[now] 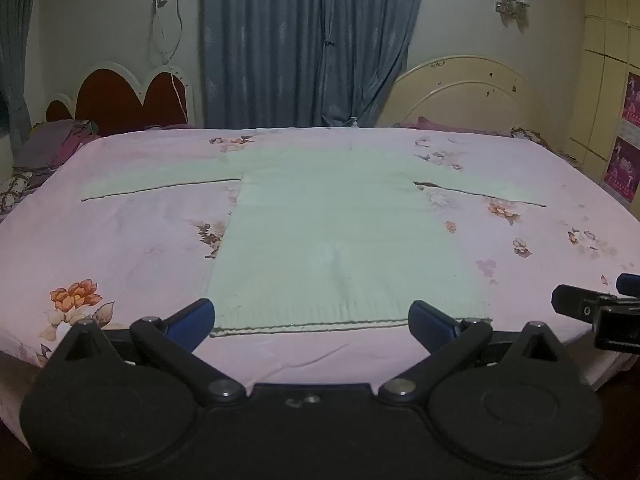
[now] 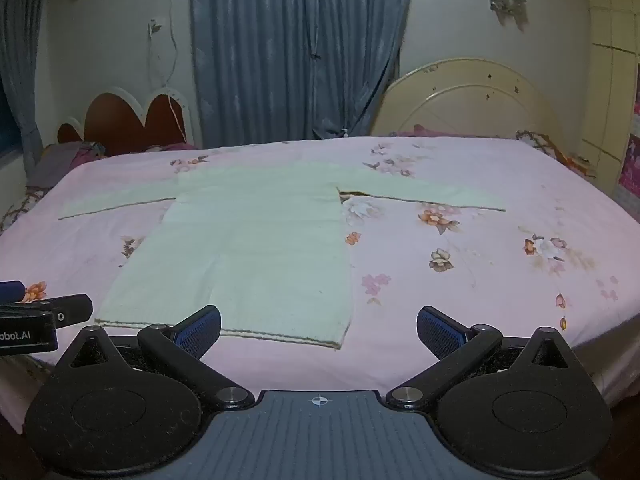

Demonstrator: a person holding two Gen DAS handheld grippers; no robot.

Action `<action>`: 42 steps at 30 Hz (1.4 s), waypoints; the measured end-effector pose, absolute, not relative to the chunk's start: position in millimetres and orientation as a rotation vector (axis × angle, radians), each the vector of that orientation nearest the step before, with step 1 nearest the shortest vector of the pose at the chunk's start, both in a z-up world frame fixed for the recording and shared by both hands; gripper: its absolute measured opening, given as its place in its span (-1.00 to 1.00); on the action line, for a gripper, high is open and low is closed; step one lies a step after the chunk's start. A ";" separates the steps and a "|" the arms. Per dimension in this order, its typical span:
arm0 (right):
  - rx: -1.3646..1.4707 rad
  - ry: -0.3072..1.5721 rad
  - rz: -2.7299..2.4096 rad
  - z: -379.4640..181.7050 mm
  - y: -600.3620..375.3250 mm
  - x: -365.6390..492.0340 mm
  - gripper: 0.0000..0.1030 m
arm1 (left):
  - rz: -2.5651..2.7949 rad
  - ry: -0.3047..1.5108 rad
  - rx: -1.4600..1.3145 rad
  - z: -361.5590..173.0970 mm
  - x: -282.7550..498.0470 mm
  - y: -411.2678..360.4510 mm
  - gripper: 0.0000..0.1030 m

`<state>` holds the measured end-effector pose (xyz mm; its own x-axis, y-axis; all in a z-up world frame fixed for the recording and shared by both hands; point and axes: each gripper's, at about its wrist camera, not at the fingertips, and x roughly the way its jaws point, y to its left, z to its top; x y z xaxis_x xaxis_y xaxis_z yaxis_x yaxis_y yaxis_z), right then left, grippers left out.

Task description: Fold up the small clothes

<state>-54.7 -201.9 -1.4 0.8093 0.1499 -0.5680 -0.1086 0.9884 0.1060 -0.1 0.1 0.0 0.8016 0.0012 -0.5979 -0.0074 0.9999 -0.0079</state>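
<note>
A pale green knitted sweater (image 1: 340,232) lies flat on the pink floral bedsheet (image 1: 132,248), both sleeves spread out sideways, hem towards me. It also shows in the right wrist view (image 2: 248,248). My left gripper (image 1: 312,320) is open and empty, hovering just short of the hem, its blue pads to either side of it. My right gripper (image 2: 319,330) is open and empty, near the hem's right corner. Each gripper shows at the edge of the other's view: the right one (image 1: 600,312), the left one (image 2: 36,316).
The bed's near edge runs just under both grippers. Two headboards stand at the far side, one red heart-shaped (image 1: 128,96), one cream arched (image 1: 472,92). Blue curtains (image 1: 304,40) hang between them. Bundled clothes and pillows (image 1: 56,144) lie at the far left.
</note>
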 end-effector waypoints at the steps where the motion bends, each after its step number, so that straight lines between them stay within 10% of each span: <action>1: 0.069 0.612 0.139 -1.1 -201.9 -54.7 1.00 | 0.004 0.639 -0.009 0.0 -0.3 0.1 0.99; 42: 0.065 0.616 0.143 -4.2 -207.6 -49.7 1.00 | 0.028 0.637 0.008 -1.1 2.5 -1.0 0.99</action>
